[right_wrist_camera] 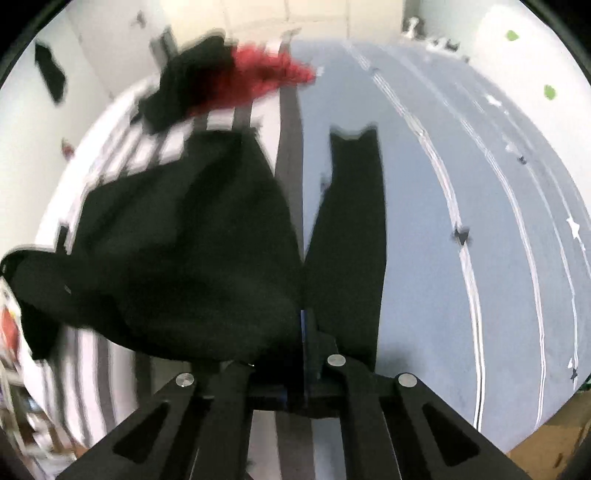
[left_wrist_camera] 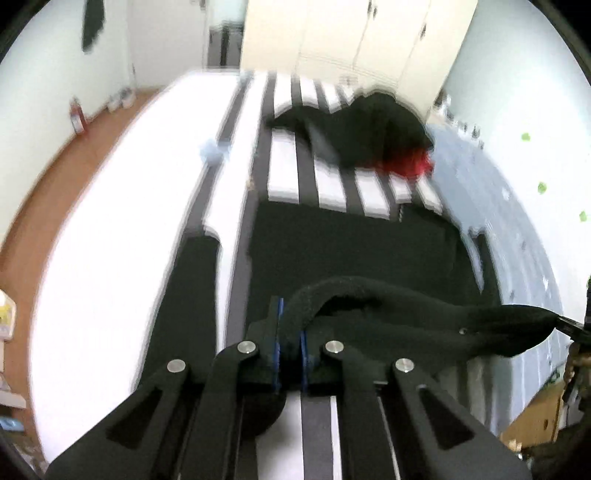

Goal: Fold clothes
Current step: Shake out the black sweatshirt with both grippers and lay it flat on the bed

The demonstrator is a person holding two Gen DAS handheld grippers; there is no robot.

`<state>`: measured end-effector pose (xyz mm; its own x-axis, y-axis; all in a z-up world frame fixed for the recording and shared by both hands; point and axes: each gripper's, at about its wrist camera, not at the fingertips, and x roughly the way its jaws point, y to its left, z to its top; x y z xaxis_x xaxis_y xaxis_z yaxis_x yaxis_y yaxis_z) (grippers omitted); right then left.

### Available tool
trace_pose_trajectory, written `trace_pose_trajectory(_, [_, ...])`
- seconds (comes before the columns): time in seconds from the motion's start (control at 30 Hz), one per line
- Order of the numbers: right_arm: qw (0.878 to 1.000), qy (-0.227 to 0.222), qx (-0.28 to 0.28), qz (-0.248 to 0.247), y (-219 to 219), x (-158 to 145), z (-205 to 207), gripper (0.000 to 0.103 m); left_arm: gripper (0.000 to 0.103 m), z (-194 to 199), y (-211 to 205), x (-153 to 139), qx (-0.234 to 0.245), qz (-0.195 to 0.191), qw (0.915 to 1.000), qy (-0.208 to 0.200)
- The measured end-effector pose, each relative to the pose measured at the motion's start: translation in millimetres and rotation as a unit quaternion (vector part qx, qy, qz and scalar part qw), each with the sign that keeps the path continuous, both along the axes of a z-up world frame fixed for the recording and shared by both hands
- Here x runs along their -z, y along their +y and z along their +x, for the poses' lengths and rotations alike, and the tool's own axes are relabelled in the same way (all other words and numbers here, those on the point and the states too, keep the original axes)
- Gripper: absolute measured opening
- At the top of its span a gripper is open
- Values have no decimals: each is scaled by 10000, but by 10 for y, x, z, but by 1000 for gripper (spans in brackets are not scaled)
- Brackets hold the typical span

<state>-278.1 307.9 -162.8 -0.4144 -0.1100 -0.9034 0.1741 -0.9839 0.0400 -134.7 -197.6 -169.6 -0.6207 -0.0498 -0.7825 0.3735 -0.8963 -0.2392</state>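
While lifted above a bed, left gripper (left_wrist_camera: 290, 345) clamped nearly shut on a rolled edge of a black garment (left_wrist_camera: 369, 258), blue pads (left_wrist_camera: 277, 345) pressing the fabric from both sides. Stretched from there rightward as a taut band to the right gripper (left_wrist_camera: 569, 325), seen only at the frame edge in the left wrist view. In the right wrist view, right gripper (right_wrist_camera: 304, 332) likewise pinched closed on the same black garment (right_wrist_camera: 177, 243), with the bulk of the cloth draped to its left and a narrow sleeve-like strip (right_wrist_camera: 351, 221) hanging forward over the bedding. Beneath, a bed covered by a white sheet with dark grey stripes (left_wrist_camera: 284, 170), beside a pale blue blanket (right_wrist_camera: 461, 166) with thin white lines. Further back on the bed, a heap of dark and red clothes (left_wrist_camera: 369, 136), blurred. Beyond, a cream wardrobe (left_wrist_camera: 351, 33), white walls with small green stickers (right_wrist_camera: 549, 91), and wooden floor (left_wrist_camera: 55, 166) along the bed's left side.
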Motion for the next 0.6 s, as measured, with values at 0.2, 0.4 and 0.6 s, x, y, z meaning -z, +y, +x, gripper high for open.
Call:
trace_pose_trajectory(0.2, [9932, 1072, 108, -432, -104, -1155, -530, 4, 5, -654, -493, -1172, -70, -454, 9941, 981])
trace_pose_trajectory(0.4, [9779, 1986, -44, -646, -338, -2305, -1575, 4, 5, -1910, -1016, -2248, -50, -771, 9826, 1689])
trace_pose_trajectory(0.6, [9647, 2479, 87, -882, -595, -3475, -3027, 4, 5, -3251, -1396, -3582, -224, -1038, 9693, 2217])
